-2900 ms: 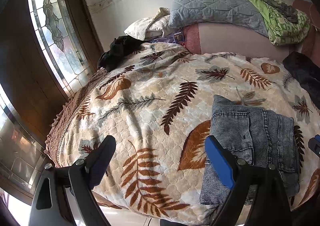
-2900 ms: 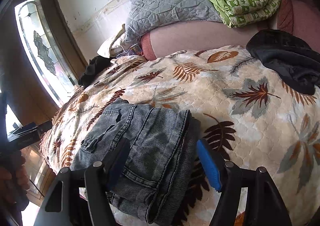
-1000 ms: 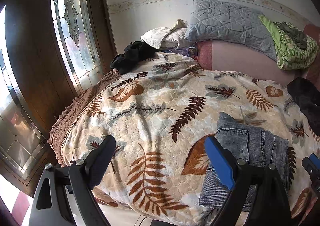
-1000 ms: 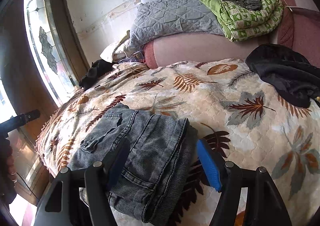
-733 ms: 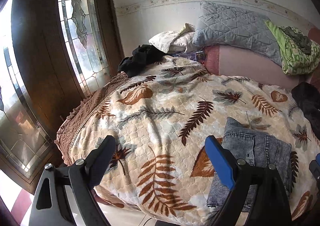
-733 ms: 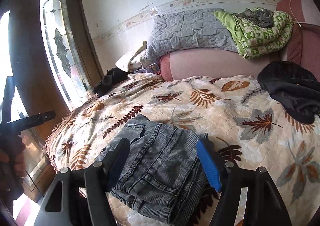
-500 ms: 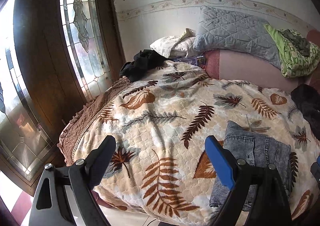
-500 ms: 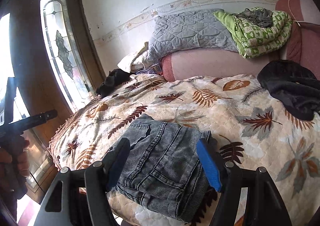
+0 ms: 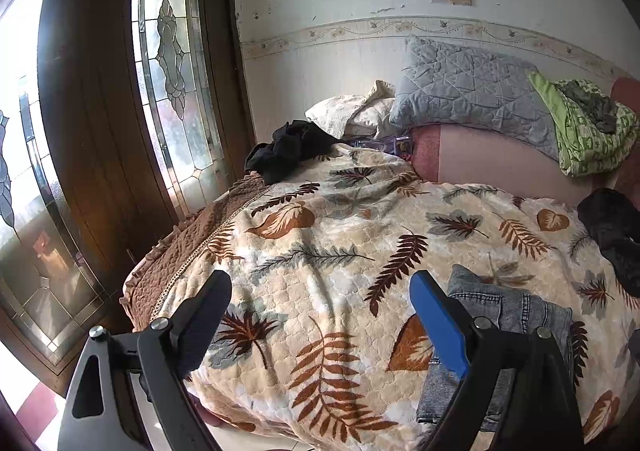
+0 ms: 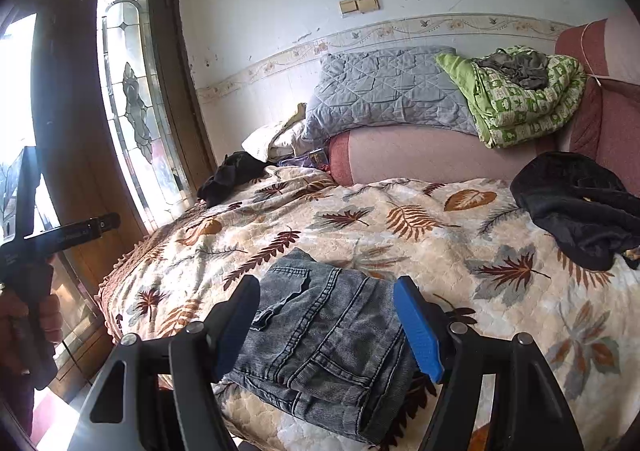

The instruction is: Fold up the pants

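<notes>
The pants (image 10: 324, 335), grey denim and already folded into a compact stack, are lying on the leaf-patterned blanket (image 10: 400, 235) near the front edge of the bed; nothing is being held by either gripper. In the right wrist view, the right gripper (image 10: 326, 325) is being held above and in front of the pants with its jaws spread apart, the folded stack being seen between the fingers but not being pressed by them. In the left wrist view, the left gripper (image 9: 320, 319) is being held with its jaws spread wide over bare blanket, the pants (image 9: 508, 315) being seen just to the right, partly hidden behind the blue finger. At the left edge of the right wrist view, the person's left hand (image 10: 28, 315) is being seen gripping the handle of the other tool. A black garment (image 10: 580, 207) is lying on the right side of the bed, well apart from the pants; another dark garment (image 10: 232, 175) is lying at the far left corner; a grey quilted pillow (image 10: 384, 91) and a green patterned quilt (image 10: 524, 99) are resting on the pink headboard (image 10: 432, 155) against the wall; a stained-glass door panel (image 9: 172, 63) is being lit from outside on the left.
</notes>
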`<action>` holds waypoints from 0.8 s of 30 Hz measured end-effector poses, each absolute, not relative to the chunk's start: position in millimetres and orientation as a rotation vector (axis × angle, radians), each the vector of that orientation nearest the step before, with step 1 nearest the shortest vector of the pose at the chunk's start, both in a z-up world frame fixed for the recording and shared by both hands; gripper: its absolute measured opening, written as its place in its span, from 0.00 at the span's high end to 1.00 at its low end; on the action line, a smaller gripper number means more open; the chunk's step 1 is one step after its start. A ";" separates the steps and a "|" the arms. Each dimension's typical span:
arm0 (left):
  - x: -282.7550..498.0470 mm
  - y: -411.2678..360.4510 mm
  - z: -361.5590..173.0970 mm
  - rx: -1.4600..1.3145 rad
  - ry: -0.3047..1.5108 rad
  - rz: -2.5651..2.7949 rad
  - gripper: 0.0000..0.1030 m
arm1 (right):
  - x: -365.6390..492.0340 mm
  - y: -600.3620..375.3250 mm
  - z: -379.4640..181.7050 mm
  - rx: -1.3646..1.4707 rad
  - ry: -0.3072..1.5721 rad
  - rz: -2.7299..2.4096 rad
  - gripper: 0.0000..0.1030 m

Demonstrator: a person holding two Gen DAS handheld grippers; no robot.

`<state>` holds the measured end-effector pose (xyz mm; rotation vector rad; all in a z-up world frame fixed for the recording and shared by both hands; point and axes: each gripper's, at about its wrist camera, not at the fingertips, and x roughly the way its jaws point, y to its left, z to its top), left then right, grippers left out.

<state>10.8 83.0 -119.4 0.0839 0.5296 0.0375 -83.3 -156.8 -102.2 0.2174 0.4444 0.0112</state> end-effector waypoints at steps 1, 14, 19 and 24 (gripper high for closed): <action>9.7 82.8 -118.4 0.084 0.526 0.034 0.12 | -84.5 -156.1 -100.5 0.215 0.440 0.012 0.29; 0.8 72.7 -113.1 0.096 0.495 -0.037 0.12 | -87.3 -150.2 -93.4 0.168 0.417 0.010 0.29; -0.5 69.8 -114.1 0.111 0.492 -0.045 0.12 | -86.2 -152.2 -94.4 0.176 0.416 0.008 0.29; -2.1 71.0 -115.1 0.106 0.492 -0.052 0.12 | -85.8 -151.5 -95.2 0.168 0.421 0.007 0.29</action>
